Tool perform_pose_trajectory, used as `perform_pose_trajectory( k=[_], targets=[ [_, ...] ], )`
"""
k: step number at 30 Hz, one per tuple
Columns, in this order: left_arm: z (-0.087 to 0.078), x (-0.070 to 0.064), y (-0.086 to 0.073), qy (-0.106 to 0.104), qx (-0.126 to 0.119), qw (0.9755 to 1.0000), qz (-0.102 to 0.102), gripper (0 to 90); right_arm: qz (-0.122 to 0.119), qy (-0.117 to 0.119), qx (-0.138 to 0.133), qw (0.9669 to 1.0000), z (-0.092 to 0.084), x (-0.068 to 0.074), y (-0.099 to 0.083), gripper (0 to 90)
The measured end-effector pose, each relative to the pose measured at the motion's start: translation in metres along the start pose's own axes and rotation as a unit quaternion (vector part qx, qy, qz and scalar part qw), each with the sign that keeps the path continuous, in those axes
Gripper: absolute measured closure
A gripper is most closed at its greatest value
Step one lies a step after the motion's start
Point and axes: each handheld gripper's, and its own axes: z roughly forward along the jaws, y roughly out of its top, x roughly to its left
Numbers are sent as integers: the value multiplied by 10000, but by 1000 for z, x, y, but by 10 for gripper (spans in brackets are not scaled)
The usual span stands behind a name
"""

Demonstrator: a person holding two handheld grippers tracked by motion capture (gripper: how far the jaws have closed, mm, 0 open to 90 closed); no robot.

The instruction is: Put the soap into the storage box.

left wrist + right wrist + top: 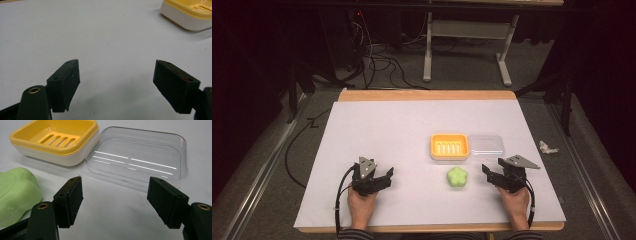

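Closest to the person, the left gripper [388, 177] rests on the white surface [387, 130], well to the left of the soap [457, 177]. Its jaws stand wide apart and nothing is between them. The right gripper [487, 175] is just to the right of the soap, and its jaws are also spread with only bare surface between them, so neither gripper has hold of anything. The soap is a pale green bar in the shape of a flower, and it lies flat and free between the two grippers, nearer to the right one. I think it is light but solid, a little waxy and smooth, so it can slip if the jaws press only on the rounded lobes. It is better to take it across the middle, with the pads in two opposite notches, and not to squeeze hard, because the edge can get marks. Just behind the soap stands the soap dish [433, 146], a yellow slotted tray in a white base, and it is empty. Behind the soap and to its right, touching the side of the dish, lies the clear lid [485, 145], also with nothing in it. The lid seems thin, light and slippery, and maybe it bends under a strong grip.
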Motion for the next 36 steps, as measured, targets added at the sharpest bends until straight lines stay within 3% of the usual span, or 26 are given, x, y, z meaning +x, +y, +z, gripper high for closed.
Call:
perform_pose_trajectory(
  k=[9, 17, 21, 23, 27, 32, 36],
  targets=[
    [0, 0, 0, -16, 1, 10000, -6, 218, 20, 82, -66, 9999, -2, 2, 1, 266],
    [0, 0, 0, -29, 18, 10000, 5, 218, 128, 275, 66, 9995, -5, 6, 1, 234],
    [0, 0, 0, -29, 26, 10000, 12, 218, 35, 302, 67, 9995, -7, 10, -1, 223],
    [0, 0, 0, -30, 31, 10000, 15, 218, -17, 240, 196, 9995, -7, 13, -1, 215],
    [0, 0, 0, -31, 24, 10000, 16, 218, -55, 466, 387, 9982, -7, 17, -1, 181],
    [0, 0, 0, -32, 26, 10000, 12, 218, -21, 556, 409, 9976, -10, 22, 0, 167],
    [0, 0, 0, -33, 27, 10000, 12, 218, -124, 578, 324, 9977, -15, 29, 0, 151]
  ],
)
